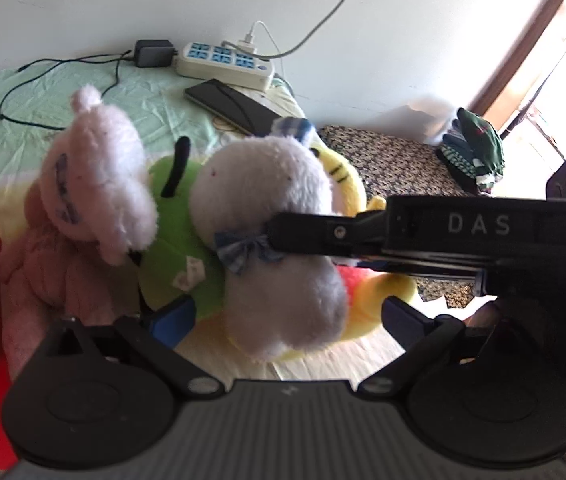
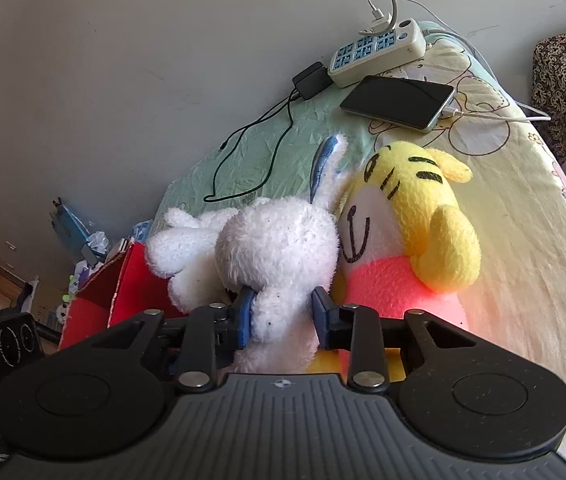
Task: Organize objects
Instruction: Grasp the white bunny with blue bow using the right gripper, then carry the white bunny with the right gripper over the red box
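Note:
A white plush rabbit (image 2: 279, 248) with a blue checked bow (image 1: 243, 252) hangs over the bed, and my right gripper (image 2: 283, 314) is shut on its body. In the left wrist view that black gripper reaches in from the right to the rabbit's neck. My left gripper (image 1: 289, 318) stands open below, its blue pads (image 1: 175, 320) wide on either side of the rabbit's lower part without touching it. A pale pink plush (image 1: 95, 172) and a green plush (image 1: 179, 240) lie to the left. A yellow tiger plush (image 2: 423, 220) with a pink belly lies just right of the rabbit.
An open red box (image 2: 123, 292) stands at the bed's left edge. Against the wall lie a power strip (image 2: 379, 52), a black adapter (image 2: 311, 80) with its cable, and a phone (image 2: 399, 102) on charge. A patterned seat (image 1: 395, 160) with folded clothes (image 1: 475, 152) sits beyond the bed.

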`<state>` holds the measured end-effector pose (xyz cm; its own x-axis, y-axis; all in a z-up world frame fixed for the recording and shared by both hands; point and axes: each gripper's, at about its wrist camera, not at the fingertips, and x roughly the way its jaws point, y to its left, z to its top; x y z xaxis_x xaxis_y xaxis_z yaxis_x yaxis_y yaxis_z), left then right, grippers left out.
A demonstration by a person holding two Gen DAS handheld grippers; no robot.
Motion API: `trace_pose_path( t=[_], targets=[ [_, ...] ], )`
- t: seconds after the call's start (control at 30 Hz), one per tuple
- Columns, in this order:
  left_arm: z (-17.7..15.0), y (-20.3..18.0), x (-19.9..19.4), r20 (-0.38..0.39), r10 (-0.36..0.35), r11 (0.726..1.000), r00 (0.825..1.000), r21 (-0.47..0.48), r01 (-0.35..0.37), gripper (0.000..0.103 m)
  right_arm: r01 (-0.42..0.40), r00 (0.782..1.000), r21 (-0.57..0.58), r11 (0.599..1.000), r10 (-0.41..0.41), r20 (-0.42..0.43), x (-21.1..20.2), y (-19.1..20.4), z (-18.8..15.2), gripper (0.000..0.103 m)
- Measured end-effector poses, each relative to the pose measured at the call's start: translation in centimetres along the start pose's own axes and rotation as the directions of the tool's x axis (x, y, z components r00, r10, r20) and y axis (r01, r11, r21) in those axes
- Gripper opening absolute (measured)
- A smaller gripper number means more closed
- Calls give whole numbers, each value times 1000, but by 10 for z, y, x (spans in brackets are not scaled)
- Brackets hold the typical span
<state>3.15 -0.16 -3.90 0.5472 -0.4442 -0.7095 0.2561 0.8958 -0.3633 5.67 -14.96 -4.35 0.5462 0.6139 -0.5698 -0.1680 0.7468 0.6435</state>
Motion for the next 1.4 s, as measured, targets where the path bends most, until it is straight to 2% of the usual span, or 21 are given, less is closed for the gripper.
trace_pose_path(
  t=[0.07,0.13,0.17,0.2,0.23,0.4,0.47,0.53,0.73,0.9,1.03,1.27,1.4],
  targets=[
    [-1,-1,3,-10,4,1000,1000,10,-4,100,-15,1000,-5,1000,15,-6,-3,1,-4,32],
    [-1,0,9,-40,-28,1000,999,6,28,97,-20,1000,-16,1000,20,-8,-7,2,-8,32],
    [-1,0,10,-51,-52,999,997,-2,52,93,-20,1000,-12,1000,20,-4,-9,1,-9,32],
    [-2,0,11,-62,-59,998,996,-9,59,79,-29,1000,2,1000,29,-1,-11,-1,-10,32],
    [-3,-1,13,-72,-57,998,996,-6,57,76,-42,999,15,999,42,-1,-12,-3,-11,32],
    [-12,-12,5,-68,-55,998,996,20,56,76,-52,999,-11,999,52,9,-22,2,-22,32],
    [-16,-17,-3,-58,-40,998,998,40,42,72,-61,998,-19,998,61,19,-29,5,-26,32],
    [-18,-21,-12,-50,-14,998,999,60,17,63,-70,997,-30,997,71,26,-35,8,-29,32],
    [-24,-27,-56,31,57,996,998,66,-59,62,-154,987,-80,985,158,38,-48,31,-31,32],
    [-29,-23,-99,121,150,987,981,46,-157,62,-256,965,-124,959,260,21,-41,60,-28,32],
    [-34,-8,-136,183,218,975,959,3,-223,62,-320,947,-156,934,322,-12,-24,90,-27,32],
    [-43,31,-186,255,298,954,920,-56,-293,62,-376,926,-217,901,373,-59,14,144,-32,33],
    [-49,59,-203,246,315,949,916,-77,-306,62,-379,925,-221,899,373,-74,35,173,-43,33]
  ],
)
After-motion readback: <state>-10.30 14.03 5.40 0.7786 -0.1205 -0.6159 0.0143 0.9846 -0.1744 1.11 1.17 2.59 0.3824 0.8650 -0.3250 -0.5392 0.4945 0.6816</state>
